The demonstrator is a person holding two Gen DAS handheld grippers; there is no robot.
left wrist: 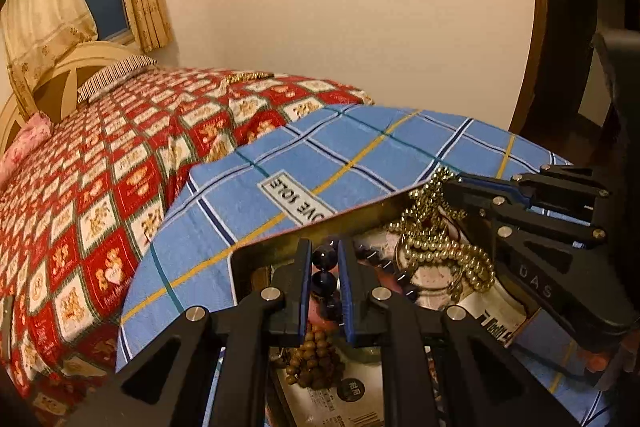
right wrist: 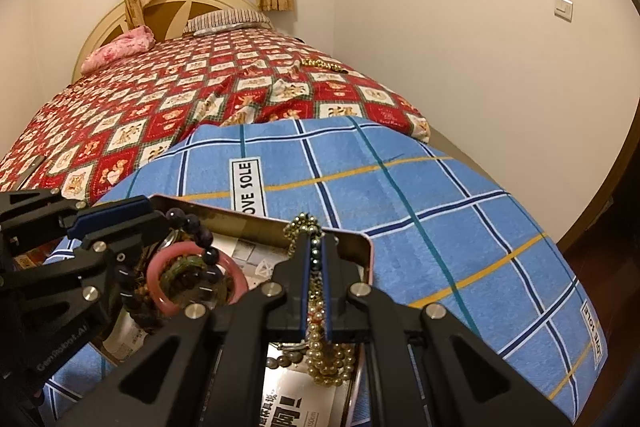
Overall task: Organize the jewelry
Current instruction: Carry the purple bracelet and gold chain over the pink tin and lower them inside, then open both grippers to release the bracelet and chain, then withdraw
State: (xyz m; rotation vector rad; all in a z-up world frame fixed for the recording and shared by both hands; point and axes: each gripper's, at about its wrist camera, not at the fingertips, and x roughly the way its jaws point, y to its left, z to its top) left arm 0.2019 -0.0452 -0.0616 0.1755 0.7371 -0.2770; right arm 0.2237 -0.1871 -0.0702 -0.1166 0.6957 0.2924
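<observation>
Both grippers slant downward over a shallow metal tin (right wrist: 362, 241) that sits on a blue plaid towel (left wrist: 360, 143) spread across the foot of a bed with a red patterned quilt (left wrist: 100, 163). The left gripper (left wrist: 325, 269) reaches in over the tin's left part and the right gripper (right wrist: 317, 259) over its right part, the two near each other but apart. Inside the tin, a pink bangle (right wrist: 158, 293) lies by the left gripper's fingers, with a heap of brown wooden beads (left wrist: 316, 359) beneath that gripper and printed paper lining the bottom. On the quilt farther up the bed lies another gold bead strand (right wrist: 324, 65), well apart from the tin; a striped pillow (right wrist: 226, 21) and a pink cloth (right wrist: 120, 53) rest by the headboard. The left gripper's jaws stand narrow, pinching a dark bead bracelet (left wrist: 323, 267) that trails down into the tin. The right gripper's jaws are almost fully together, clamped on a gold bead necklace (right wrist: 320, 351) whose loops bunch above the fingertips and hang below them into the tin
</observation>
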